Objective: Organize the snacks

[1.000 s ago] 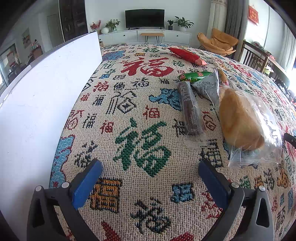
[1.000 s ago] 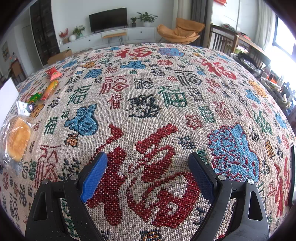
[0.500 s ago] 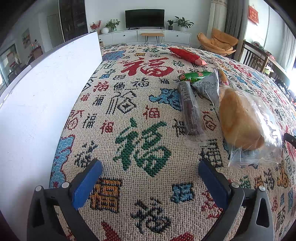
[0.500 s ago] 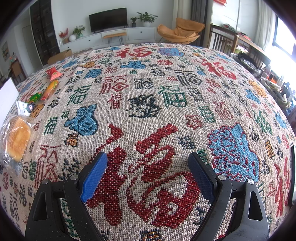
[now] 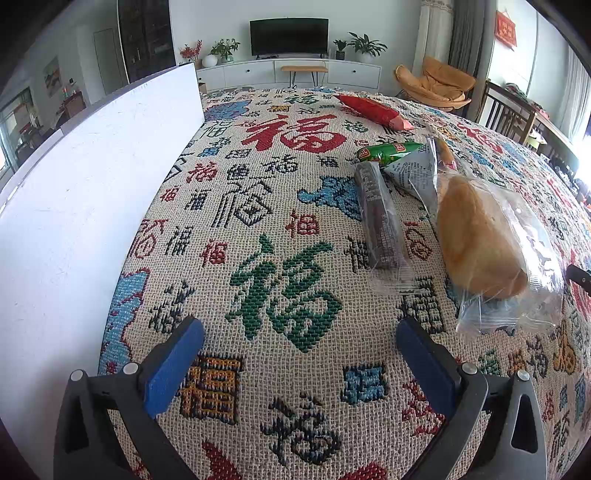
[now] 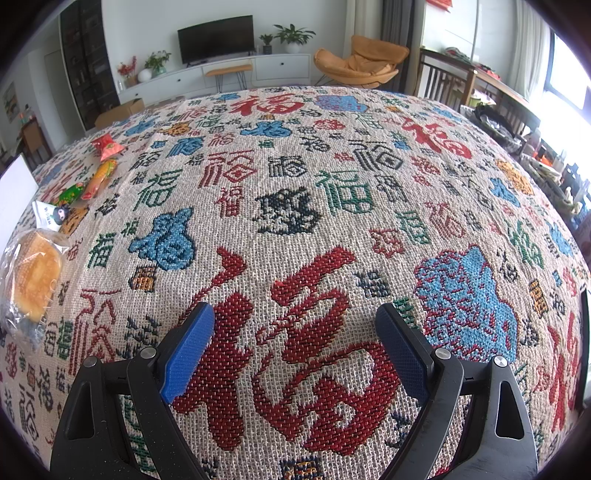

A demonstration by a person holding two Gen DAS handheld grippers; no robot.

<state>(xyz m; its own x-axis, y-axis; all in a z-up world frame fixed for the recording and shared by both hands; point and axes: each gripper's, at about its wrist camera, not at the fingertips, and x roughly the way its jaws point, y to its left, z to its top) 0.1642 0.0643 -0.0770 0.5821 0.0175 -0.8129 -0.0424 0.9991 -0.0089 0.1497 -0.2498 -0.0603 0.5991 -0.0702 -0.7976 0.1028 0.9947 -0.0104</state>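
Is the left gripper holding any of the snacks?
No, the left gripper is open over bare tablecloth, with the bagged bread lying ahead to its right.

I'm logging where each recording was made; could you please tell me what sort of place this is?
Most likely a home living and dining room: a television on a low white cabinet, potted plants, an orange lounge chair, and a table under a patterned tablecloth.

White box (image 5: 92, 192) cut off left; bagged bread (image 6: 33, 273) cropped at frame edge.
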